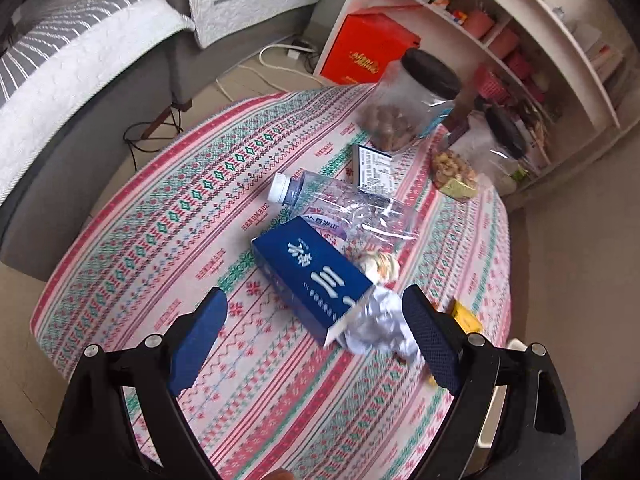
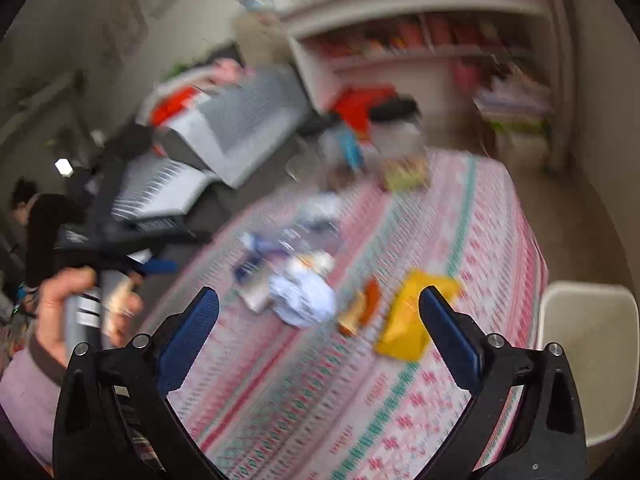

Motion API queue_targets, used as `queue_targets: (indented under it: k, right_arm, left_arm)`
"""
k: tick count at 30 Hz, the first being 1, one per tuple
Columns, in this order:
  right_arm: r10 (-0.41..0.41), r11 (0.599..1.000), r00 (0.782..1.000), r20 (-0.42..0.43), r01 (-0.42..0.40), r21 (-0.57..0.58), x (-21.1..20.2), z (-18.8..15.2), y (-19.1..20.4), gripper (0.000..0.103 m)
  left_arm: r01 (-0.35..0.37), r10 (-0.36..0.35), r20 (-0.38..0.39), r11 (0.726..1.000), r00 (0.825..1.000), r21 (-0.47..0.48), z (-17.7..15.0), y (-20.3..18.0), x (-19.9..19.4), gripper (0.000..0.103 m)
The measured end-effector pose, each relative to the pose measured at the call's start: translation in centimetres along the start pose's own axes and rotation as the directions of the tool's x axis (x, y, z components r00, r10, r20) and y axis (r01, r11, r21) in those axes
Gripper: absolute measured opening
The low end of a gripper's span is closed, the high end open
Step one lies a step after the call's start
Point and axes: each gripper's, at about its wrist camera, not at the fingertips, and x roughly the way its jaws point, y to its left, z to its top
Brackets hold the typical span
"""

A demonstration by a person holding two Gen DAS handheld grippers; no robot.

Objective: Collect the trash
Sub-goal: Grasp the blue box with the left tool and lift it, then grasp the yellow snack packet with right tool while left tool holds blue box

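Both grippers, left (image 1: 314,320) and right (image 2: 320,308), hover with jaws wide, empty; next, close on the blue box (image 1: 312,276) beside the crumpled paper (image 1: 380,324).

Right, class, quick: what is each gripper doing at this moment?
Left gripper: open, holding nothing, above the blue carton.
Right gripper: open, holding nothing, above the table.

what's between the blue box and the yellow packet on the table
In the left wrist view, a crumpled white paper wad lies between the blue box and the yellow packet, touching the box's open end. The left claw's finger partly hides that stretch.
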Motion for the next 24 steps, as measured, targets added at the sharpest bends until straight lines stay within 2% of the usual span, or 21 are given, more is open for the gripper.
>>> queue_targets:
  k: [2, 4, 6, 8, 11, 15, 16, 17, 18, 19, 21, 24]
  right_arm:
    - [-0.005, 1.000, 1.000, -0.018, 0.005, -0.001, 1.0, 0.3, -0.3, 0.096]
    - [-0.053, 0.998, 0.999, -0.008, 0.053, -0.033, 1.8, 0.7, -0.4, 0.096]
    - [-0.099, 0.994, 0.995, -0.009, 0.098, -0.038, 2.3, 0.5, -1.0, 0.096]
    - [-0.104, 0.994, 0.993, -0.055, 0.105, 0.008, 3.6, 0.8, -2.4, 0.096]
    - [-0.119, 0.987, 0.989, -0.090, 0.128, 0.099, 5.1, 0.5, -4.2, 0.096]
    - [-0.116, 0.969, 0.983, -0.140, 0.143, 0.202, 6.5, 0.4, -5.9, 0.096]
    - [-0.120, 0.963, 0.981, -0.154, 0.153, 0.220, 6.8, 0.3, -6.2, 0.096]
    - [-0.120, 0.960, 0.979, -0.166, 0.157, 0.232, 7.2, 0.2, -6.4, 0.096]
    - [-0.117, 0.957, 0.977, -0.179, 0.160, 0.242, 7.5, 0.1, -6.6, 0.096]
    - [-0.116, 0.955, 0.974, -0.193, 0.163, 0.247, 7.9, 0.0, -6.6, 0.096]
    - [-0.123, 0.952, 0.969, -0.213, 0.176, 0.249, 8.4, -0.2, -6.5, 0.096]
    - [-0.135, 0.948, 0.963, -0.232, 0.194, 0.251, 9.3, -0.3, -6.6, 0.096]
  left_arm:
    - [-0.040, 0.039, -0.037, 0.999, 0.999, -0.025, 0.8, -0.1, 2.5, 0.086]
    - [-0.049, 0.042, -0.103, 0.997, 0.994, -0.063, 1.6, -0.1, 4.9, 0.086]
    - [-0.071, 0.062, -0.123, 0.995, 0.990, -0.074, 2.2, -0.4, 6.5, 0.087]
    - [-0.106, 0.096, -0.124, 0.991, 0.988, -0.081, 2.6, -0.4, 7.6, 0.086]
    - [-0.111, 0.090, -0.172, 0.987, 0.981, -0.119, 2.8, -0.2, 9.4, 0.087]
    - [-0.079, 0.044, -0.238, 0.987, 0.970, -0.141, 2.3, -0.1, 10.9, 0.086]
    - [-0.069, 0.033, -0.240, 0.987, 0.970, -0.142, 2.2, 0.1, 10.9, 0.084]
    - [-0.056, 0.020, -0.242, 0.988, 0.970, -0.142, 2.1, 0.1, 10.8, 0.075]
    - [-0.044, 0.009, -0.244, 0.989, 0.970, -0.138, 2.0, 0.2, 10.8, 0.072]
    - [-0.023, -0.011, -0.238, 0.990, 0.971, -0.137, 2.0, 0.4, 10.5, 0.062]
    - [0.028, -0.065, -0.236, 0.987, 0.970, -0.156, 1.9, 1.1, 10.1, 0.060]
    - [0.060, -0.095, -0.223, 0.986, 0.970, -0.159, 1.6, 2.2, 8.7, 0.059]
